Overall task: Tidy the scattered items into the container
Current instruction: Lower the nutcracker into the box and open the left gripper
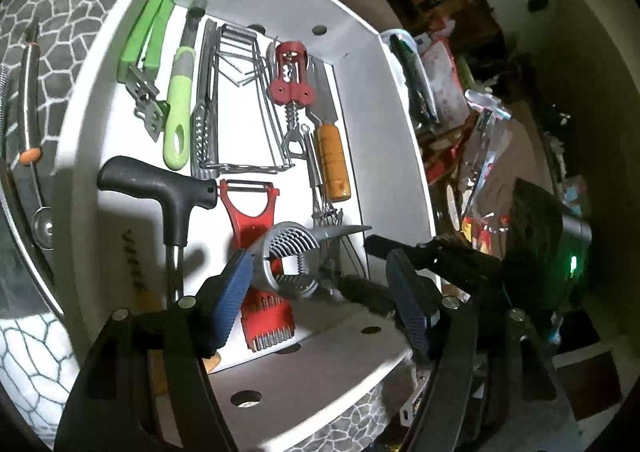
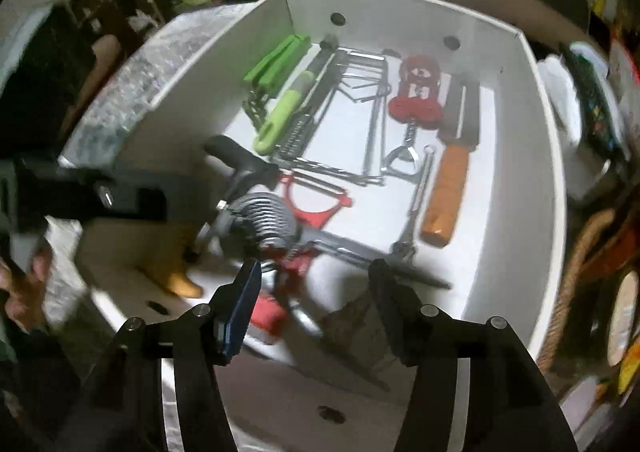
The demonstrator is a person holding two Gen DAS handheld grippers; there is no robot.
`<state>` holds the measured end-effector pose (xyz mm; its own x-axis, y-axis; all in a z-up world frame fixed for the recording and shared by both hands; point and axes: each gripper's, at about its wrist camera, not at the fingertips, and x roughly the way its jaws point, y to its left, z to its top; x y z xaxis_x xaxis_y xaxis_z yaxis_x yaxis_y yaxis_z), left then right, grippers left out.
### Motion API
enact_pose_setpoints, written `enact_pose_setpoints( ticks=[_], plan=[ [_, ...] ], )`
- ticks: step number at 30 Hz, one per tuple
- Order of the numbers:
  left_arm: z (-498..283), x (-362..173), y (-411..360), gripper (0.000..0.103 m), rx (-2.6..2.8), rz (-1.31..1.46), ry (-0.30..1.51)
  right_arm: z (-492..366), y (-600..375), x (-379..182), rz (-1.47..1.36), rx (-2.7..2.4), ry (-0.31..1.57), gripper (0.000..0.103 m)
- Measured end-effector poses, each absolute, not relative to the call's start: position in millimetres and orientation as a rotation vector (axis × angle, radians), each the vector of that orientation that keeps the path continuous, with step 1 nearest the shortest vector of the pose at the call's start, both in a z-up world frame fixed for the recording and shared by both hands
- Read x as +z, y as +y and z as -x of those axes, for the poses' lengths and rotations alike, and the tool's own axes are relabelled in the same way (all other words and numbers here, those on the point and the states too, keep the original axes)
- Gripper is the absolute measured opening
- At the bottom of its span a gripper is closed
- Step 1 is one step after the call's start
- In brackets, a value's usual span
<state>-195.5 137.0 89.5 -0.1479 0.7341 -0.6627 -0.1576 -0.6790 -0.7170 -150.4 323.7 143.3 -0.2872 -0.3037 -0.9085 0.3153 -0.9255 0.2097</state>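
Left wrist view is showing the left gripper with jaws spread apart over the white rectangular container; a grey round slotted metal slicer is lying between them. Right gripper is hanging open too, the slicer sitting just ahead, left of its jaws.

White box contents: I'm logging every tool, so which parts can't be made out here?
- Red comb-toothed tool: partly covered by the grey round slicer, left wrist view.
- Yellow-handled item: blurred, upper part hidden, right wrist view.
- Tools outside the box: cut off at the left edge, left wrist view.
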Motion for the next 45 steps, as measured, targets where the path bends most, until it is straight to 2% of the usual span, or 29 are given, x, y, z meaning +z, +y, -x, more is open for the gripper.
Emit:
enact_pose_setpoints(
  ticks=[1,2,6,10,13,16,19,22,26,30,38,41,45],
  plan=[
    [193.9,91.9,132.9,0.066,1.908,1.497,-0.670,154.1,325.7,142.5,-1.595,-2.254,-0.038,0.044],
    [192.7,94.4,131.1,0.066,1.920,1.488,-0.672,159.5,324.3,141.2,-1.603,-2.271,-0.048,0.040],
    [190.6,98.9,125.7,0.066,1.905,1.475,-0.668,177.2,305.1,137.2,-1.602,-2.263,0.043,0.034],
    [192.0,101.4,123.7,0.067,1.894,1.467,-0.684,188.7,273.6,118.6,-1.638,-2.173,0.278,0.034],
    [194.6,98.3,120.6,0.067,1.871,1.463,-0.730,195.3,264.0,103.2,-1.665,-2.142,0.346,0.031],
    [196.3,96.8,112.8,0.068,1.835,1.444,-0.808,196.1,261.5,104.9,-1.628,-2.145,0.354,0.013],
    [196.3,101.6,104.5,0.069,1.832,1.411,-0.848,196.8,269.2,115.5,-1.606,-2.200,0.278,0.010],
    [196.0,107.3,94.3,0.074,1.855,1.370,-0.881,200.2,286.6,126.7,-1.569,-2.267,0.122,0.009],
    [195.8,107.8,95.2,0.075,1.883,1.388,-0.837,206.5,323.0,133.1,-1.564,-2.328,-0.236,0.009],
    [194.1,108.3,110.6,0.075,1.895,1.402,-0.768,214.9,353.8,131.1,-1.660,-2.388,-0.505,0.008],
    [203.6,92.8,162.0,0.076,1.858,1.485,-0.674,215.7,383.4,108.8,-1.786,-2.389,-0.627,0.009],
    [203.2,85.5,171.3,0.076,1.852,1.511,-0.661,208.9,383.0,113.1,-1.771,-2.411,-0.541,0.010],
    [198.4,83.4,176.2,0.078,1.862,1.530,-0.625,190.4,400.7,141.1,-1.628,-2.500,-0.529,0.013]
  ],
)
